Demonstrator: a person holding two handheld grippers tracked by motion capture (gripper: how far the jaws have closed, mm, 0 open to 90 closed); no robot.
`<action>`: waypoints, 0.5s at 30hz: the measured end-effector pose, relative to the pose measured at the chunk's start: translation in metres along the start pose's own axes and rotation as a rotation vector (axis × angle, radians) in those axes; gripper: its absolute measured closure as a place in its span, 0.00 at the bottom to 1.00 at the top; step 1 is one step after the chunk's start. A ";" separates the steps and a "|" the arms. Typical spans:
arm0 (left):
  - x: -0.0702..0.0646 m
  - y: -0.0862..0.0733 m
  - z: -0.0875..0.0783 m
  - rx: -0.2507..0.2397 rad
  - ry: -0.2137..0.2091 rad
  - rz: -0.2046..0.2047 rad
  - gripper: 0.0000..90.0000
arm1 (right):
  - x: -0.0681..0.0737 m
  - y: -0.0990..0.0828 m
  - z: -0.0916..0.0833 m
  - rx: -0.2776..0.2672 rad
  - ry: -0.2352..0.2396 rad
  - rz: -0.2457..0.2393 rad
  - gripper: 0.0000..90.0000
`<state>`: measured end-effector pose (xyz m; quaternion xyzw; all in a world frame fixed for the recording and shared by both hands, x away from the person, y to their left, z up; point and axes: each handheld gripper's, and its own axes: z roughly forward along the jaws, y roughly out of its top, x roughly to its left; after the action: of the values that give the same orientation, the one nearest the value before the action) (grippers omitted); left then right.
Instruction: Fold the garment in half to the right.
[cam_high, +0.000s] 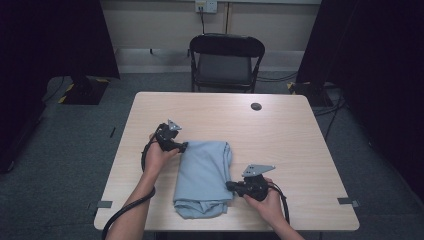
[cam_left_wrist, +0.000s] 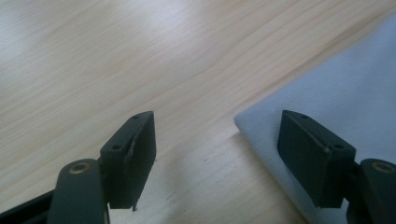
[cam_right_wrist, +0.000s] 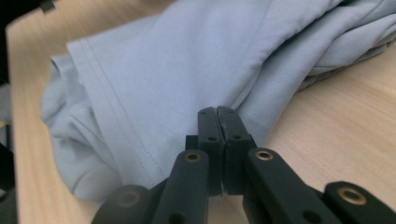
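Note:
A light blue cloth (cam_high: 204, 175) lies folded in a long bundle on the wooden table (cam_high: 280, 135). My left gripper (cam_high: 183, 146) is at its far left corner, low over the table. In the left gripper view this gripper (cam_left_wrist: 217, 140) stands open. One jaw is over bare wood, the other over the cloth's corner (cam_left_wrist: 261, 126), and neither pad presses on it. My right gripper (cam_high: 229, 185) is at the cloth's right edge near the front. In the right gripper view its jaws (cam_right_wrist: 218, 114) are closed together on the edge of the blue cloth (cam_right_wrist: 187, 70).
A black folding chair (cam_high: 225, 60) stands behind the table. A small dark round cap (cam_high: 256, 106) sits in the tabletop near the far edge. Bare wood lies to the right of the cloth and behind it. Dark curtains hang at both sides.

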<state>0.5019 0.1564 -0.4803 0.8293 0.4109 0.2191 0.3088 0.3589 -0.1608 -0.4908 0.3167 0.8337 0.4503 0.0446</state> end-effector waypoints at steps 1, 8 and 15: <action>-0.001 0.000 0.001 0.004 0.001 0.008 0.31 | 0.000 -0.001 -0.001 -0.011 0.002 0.011 0.98; 0.000 0.001 -0.014 -0.065 -0.062 -0.033 0.24 | -0.002 0.005 -0.011 -0.073 -0.032 -0.020 0.43; -0.001 -0.005 -0.037 -0.134 -0.146 -0.052 0.17 | -0.012 0.015 -0.017 -0.079 -0.021 -0.060 0.18</action>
<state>0.4759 0.1700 -0.4574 0.8096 0.3933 0.1768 0.3983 0.3697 -0.1740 -0.4714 0.2942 0.8238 0.4781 0.0792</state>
